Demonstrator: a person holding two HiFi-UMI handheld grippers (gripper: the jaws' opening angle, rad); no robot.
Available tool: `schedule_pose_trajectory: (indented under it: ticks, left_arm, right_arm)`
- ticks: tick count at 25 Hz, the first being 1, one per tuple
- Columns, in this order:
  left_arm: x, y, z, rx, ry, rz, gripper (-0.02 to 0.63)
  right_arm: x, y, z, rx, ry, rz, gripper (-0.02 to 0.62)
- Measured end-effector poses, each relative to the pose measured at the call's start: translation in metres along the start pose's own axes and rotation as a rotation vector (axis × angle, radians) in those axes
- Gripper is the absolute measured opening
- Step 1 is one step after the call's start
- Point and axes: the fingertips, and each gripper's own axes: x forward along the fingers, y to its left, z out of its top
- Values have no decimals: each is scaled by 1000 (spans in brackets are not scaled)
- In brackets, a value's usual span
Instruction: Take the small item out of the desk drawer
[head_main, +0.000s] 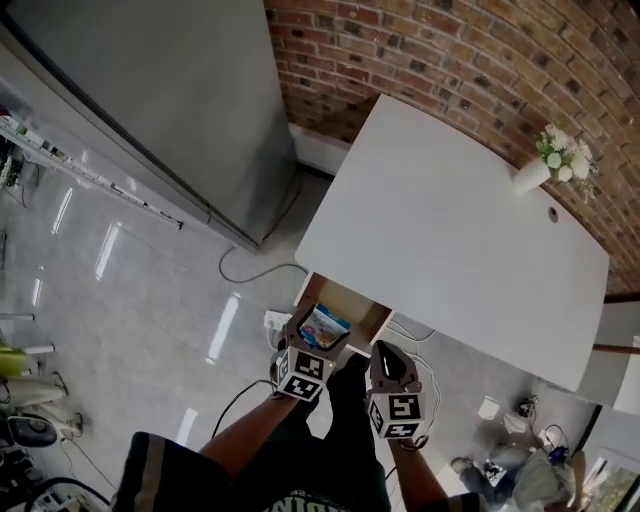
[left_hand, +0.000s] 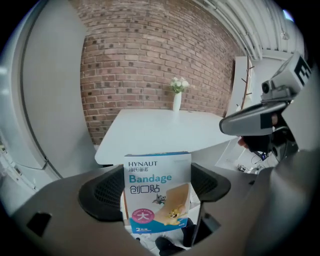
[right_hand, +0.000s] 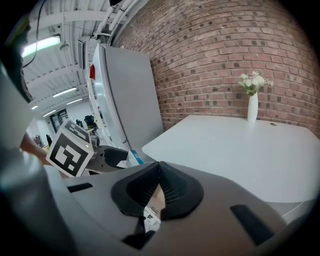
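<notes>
A small white and blue bandage box (left_hand: 157, 192) stands upright between the pads of my left gripper (left_hand: 156, 190), which is shut on it. In the head view the bandage box (head_main: 325, 326) hangs just above the open wooden drawer (head_main: 360, 303) under the white desk (head_main: 450, 230). My left gripper (head_main: 318, 335) holds it there. Beside it to the right, my right gripper (head_main: 388, 362) is shut with nothing in it, its pads (right_hand: 172, 192) touching. The right gripper view also catches the box (right_hand: 134, 158) at the left.
A white vase with flowers (head_main: 550, 160) stands at the desk's far right corner. A brick wall (head_main: 470, 60) runs behind the desk and a grey cabinet (head_main: 170, 90) stands to its left. Cables (head_main: 250, 270) and a power strip lie on the floor near the drawer.
</notes>
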Motion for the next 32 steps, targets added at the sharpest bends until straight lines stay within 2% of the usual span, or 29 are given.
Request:
schedule_pose_trajectory:
  ticks: [4,9,17,25,28,32]
  left_arm:
    - [-24,10,42,2,-82,23,433]
    - [-43,29,104,59,-194,45,433]
    - [-90,38,181,122,-337,65,432]
    - [-138,51,265,206,-497,107,432]
    - [-150,49,289,230,-543,117,432]
    - [-158,51,298,232,-563,120,431]
  right_arm:
    - [-11,1,36,-55,-58,-17,25]
    - [-17,-5,92,-98,-166,-38,25]
    - [-49,-5,152,-145,-271,-70,23]
    - [-74,-5,225,-190,-416,-92,24]
    - [-83,-8,242,-197,-449,-99,23]
    - [-87,-6,249,-192,-465,-99,23]
